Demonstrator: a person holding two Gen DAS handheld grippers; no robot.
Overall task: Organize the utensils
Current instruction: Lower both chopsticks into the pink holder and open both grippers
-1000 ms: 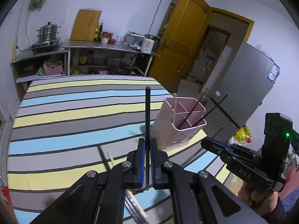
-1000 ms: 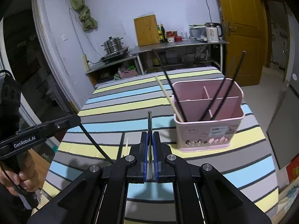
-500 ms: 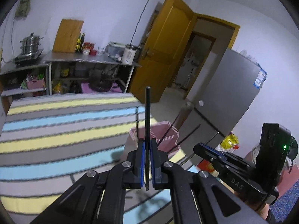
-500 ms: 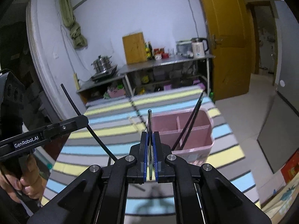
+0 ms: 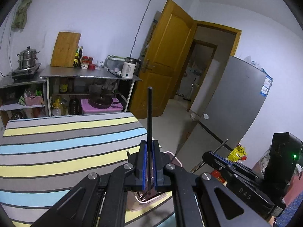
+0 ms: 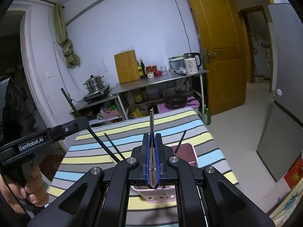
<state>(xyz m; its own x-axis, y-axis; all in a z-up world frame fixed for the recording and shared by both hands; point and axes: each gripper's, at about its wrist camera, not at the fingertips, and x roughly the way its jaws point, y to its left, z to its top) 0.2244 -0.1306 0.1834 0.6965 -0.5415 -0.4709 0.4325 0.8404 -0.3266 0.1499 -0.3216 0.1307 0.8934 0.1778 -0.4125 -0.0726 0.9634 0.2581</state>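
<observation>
Striped cloth in grey, yellow and blue covers the counter [image 5: 56, 151], with a steel shelf and a yellow door beyond it. Just below and ahead of both pairs of tongs sits the pink utensil holder [image 6: 186, 152], largely hidden under them, a few dark chopsticks already leaning inside.

The left tongs [image 5: 149, 167] are clamped on a black chopstick [image 5: 150, 113] standing upright between the pads; the right tongs [image 6: 151, 162] are pinched on a slim metal utensil [image 6: 151, 122] — what kind, I cannot tell.

Both loads hang over the same small bin, so the tongs could knock together, or a tip could catch a divider or a leaning stick and tip the light holder. A thin rod could also pivot in the grip and drop outside.
</observation>
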